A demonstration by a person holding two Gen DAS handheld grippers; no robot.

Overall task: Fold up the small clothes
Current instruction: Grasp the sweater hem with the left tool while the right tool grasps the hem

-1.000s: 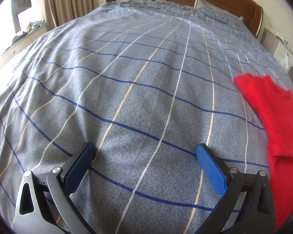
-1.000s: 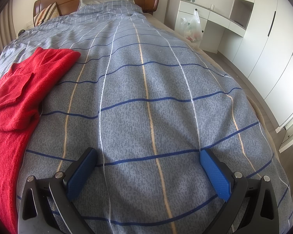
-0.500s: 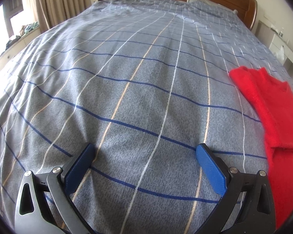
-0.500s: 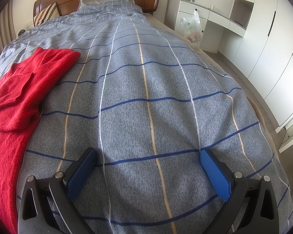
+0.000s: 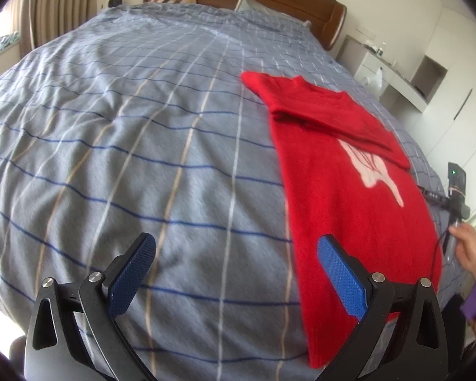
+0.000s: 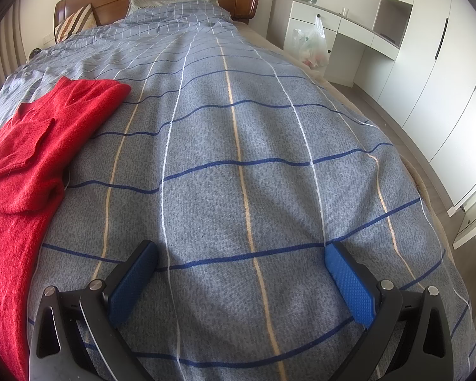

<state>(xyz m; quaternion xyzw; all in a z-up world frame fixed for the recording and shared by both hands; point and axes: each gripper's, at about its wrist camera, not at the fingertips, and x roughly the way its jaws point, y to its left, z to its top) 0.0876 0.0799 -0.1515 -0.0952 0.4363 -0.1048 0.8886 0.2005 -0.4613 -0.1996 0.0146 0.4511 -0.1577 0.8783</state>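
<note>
Red sweater sits between the two grippers, nothing grabbed yet

It lies on the bed with its long axis running near-to-far. Left gripper hangs spread wide and empty just left of its near hem, nearer than the right gripper, also spread and empty.

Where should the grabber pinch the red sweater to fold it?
Probably the bottom hem of the red sweater, the edge nearest the left gripper. The sweater lies flat and long on the bed cover with its sleeves already folded across the chest, so the hem is the free edge. Come in low from the foot of the bed, one finger sliding under the hem, then lift it toward the collar.
</note>
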